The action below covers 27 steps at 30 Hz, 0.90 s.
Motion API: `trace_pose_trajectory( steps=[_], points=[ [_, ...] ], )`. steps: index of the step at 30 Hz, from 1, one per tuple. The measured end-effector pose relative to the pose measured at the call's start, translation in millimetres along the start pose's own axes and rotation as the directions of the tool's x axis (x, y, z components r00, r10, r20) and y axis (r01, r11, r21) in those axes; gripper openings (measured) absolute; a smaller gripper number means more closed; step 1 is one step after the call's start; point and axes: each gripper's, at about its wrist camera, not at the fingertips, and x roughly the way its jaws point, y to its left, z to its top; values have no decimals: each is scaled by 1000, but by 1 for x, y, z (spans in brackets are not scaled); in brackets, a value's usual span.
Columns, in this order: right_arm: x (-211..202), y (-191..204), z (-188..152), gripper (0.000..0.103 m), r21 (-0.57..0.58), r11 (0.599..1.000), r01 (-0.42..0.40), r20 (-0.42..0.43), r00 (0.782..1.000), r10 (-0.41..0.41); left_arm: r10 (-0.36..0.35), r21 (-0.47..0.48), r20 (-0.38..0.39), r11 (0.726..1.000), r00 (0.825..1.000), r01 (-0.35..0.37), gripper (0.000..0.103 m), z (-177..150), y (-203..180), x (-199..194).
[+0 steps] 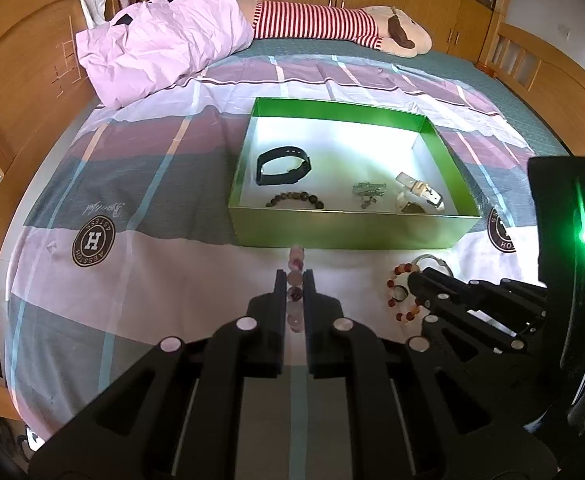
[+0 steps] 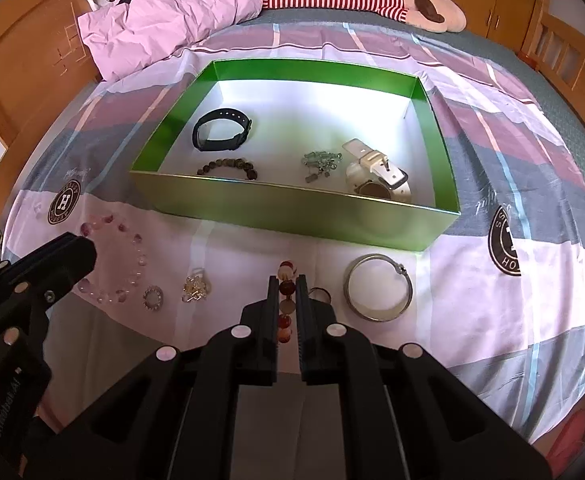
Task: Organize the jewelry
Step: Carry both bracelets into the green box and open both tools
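A green box (image 1: pixel 348 232) (image 2: pixel 292 216) lies on the bed and holds a black band (image 1: pixel 283 165), a dark bead bracelet (image 1: pixel 294 199), a small chain (image 1: pixel 368 193) and a white watch (image 1: pixel 418 196). My left gripper (image 1: pixel 295 276) is shut on a pink bead bracelet (image 1: pixel 295 264) (image 2: pixel 126 264) on the sheet in front of the box. My right gripper (image 2: pixel 287 280) is shut on a red and orange bead bracelet (image 2: pixel 286 292) (image 1: pixel 402 296). A silver bangle (image 2: pixel 378 287), a ring (image 2: pixel 153 298) and a clear trinket (image 2: pixel 195 288) lie on the sheet.
A pink pillow (image 1: pixel 160 48) and a striped plush toy (image 1: pixel 332 24) lie at the far side of the bed. A wooden headboard (image 1: pixel 16 80) stands at left and a wooden frame (image 1: pixel 552 72) at right.
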Motion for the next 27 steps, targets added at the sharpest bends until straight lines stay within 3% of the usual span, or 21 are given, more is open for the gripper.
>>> trace_pose_trajectory(
  steps=[13, 23, 25, 27],
  points=[
    [6, 6, -5, 8, 4, 1000, -7, -11, 1000, 8, 0, -5, -8, 1000, 1000, 0, 8, 1, 4, 0],
    [-8, -28, 0, 8, 66, 996, -66, 42, 997, 63, 13, -60, -52, 998, 999, -16, 8, 5, 20, 16],
    [-11, -35, 3, 8, 66, 995, -77, 49, 996, 74, -14, -69, -56, 998, 998, 10, 8, 10, 22, 19],
    [-17, -43, 11, 8, 70, 993, -97, 64, 994, 92, -122, -83, -51, 990, 991, 117, 8, 24, 28, 16]
  ],
)
